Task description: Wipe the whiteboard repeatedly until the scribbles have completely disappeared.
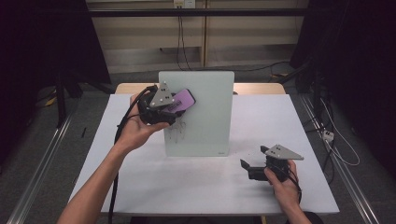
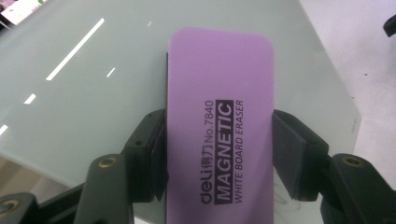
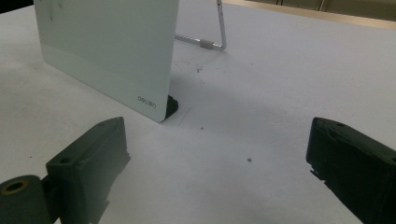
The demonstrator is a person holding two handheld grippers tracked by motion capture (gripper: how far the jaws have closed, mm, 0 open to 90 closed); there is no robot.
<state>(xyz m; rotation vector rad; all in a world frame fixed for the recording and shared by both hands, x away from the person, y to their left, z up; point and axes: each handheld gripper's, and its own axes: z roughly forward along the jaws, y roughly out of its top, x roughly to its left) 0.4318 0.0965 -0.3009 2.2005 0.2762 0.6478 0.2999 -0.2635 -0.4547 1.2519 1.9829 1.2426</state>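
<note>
jaws of the left gripper (image 2: pixel 219 154) are clamping the long sides of a purple eraser (image 2: pixel 219 121), one pad on each edge, with its printed face toward the camera and its rounded end reaching out over the board (image 2: pixel 93 93). in the high view the eraser (image 1: pixel 183 100) is sitting against the board's upper left part, just above some dark scribbles (image 1: pixel 177 128) on the board (image 1: pixel 205 116). whether its underside is actually pressing on the glass cannot be told from these views.

jaws of the right gripper (image 3: pixel 219 163) are standing wide apart with nothing between them, aiming at the board's lower corner near its printed logo.

judging by this, the step in hand is wiping the marks off: the eraser is at the board but appears not yet over the scribbles. the next move probably calls for sliding it down the board's face across the marks, keeping it flat and pushing lightly, since the board is only leaning on a thin wire stand (image 3: pixel 219 32) behind it and could tip or skid.

outward, the left hand (image 1: pixel 137 128) is wrapping the gripper's body from below, forearm running up from the board's lower left. the right gripper (image 1: pixel 254 168) is resting low on the table (image 1: pixel 140 186), to the board's lower right and apart from it, with the right hand (image 1: pixel 282 182) behind it.
</note>
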